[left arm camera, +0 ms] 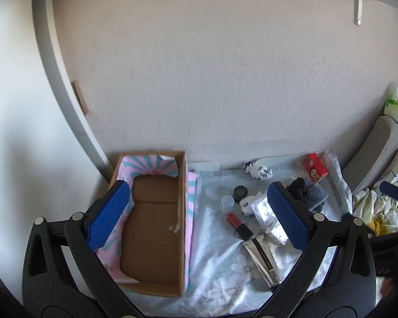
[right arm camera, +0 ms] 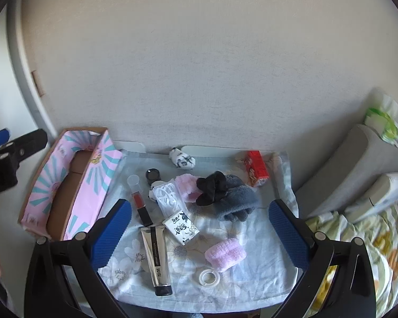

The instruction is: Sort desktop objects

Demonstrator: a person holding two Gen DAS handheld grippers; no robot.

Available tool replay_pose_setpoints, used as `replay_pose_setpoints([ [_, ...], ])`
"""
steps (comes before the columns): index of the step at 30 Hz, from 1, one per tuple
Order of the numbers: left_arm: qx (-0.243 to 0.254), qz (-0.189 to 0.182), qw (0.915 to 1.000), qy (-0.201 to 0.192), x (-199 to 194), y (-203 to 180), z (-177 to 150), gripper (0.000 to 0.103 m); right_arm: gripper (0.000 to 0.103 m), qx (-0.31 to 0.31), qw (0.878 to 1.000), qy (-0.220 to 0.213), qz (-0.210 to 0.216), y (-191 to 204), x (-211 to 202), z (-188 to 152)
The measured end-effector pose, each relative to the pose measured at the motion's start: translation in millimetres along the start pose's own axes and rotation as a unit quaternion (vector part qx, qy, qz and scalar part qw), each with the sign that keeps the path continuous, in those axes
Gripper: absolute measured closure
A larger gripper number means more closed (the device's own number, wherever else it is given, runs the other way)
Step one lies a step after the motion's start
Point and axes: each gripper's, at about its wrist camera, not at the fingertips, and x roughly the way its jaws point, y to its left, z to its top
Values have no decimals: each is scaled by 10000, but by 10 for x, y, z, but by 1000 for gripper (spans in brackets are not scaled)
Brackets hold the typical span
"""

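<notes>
A small table under a floral cloth (right arm camera: 225, 278) holds scattered items: a silver tube (right arm camera: 156, 257), a red lipstick (right arm camera: 142, 208), a patterned tissue pack (right arm camera: 181, 228), a pink fluffy roll (right arm camera: 225, 254), a tape ring (right arm camera: 210, 277), a grey glove (right arm camera: 234, 198), a black scrunchie (right arm camera: 211, 186) and a red carton (right arm camera: 256, 168). An empty cardboard box (left arm camera: 156, 225) with pink lining stands at the left. My left gripper (left arm camera: 199, 217) is open above the box and cloth. My right gripper (right arm camera: 200, 234) is open and empty above the items.
A clear cup (right arm camera: 134, 181), a dark jar (right arm camera: 152, 175) and a patterned sock (right arm camera: 181, 159) lie toward the wall. A bed with patterned bedding (right arm camera: 358, 238) and grey pillows (right arm camera: 358, 159) is on the right. The left gripper shows at the left edge (right arm camera: 10, 151).
</notes>
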Motion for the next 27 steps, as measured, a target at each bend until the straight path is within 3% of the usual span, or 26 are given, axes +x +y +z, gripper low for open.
replay_pose_setpoints([
  [2,135,-46,9999,-38,7,6,59,0,0,-141,9996,55,234,-118,-17,32],
  [6,87,-387,9990,198,147,-49,-7,0,0,-345,9993,110,0,-423,-17,26],
  [9,-17,-656,9959,622,337,-189,-244,0,0,-353,9991,216,-78,-608,41,-89],
  [14,42,-860,9868,1369,676,-557,-766,0,0,-249,9971,670,268,-791,307,-456],
  [21,-276,-858,9734,2108,1218,-916,-1380,2,0,-360,9890,1224,750,-834,840,-917],
  [27,-413,-607,9625,2611,1533,-1188,-1813,9,0,-748,9801,1567,958,-796,1362,-1126],
])
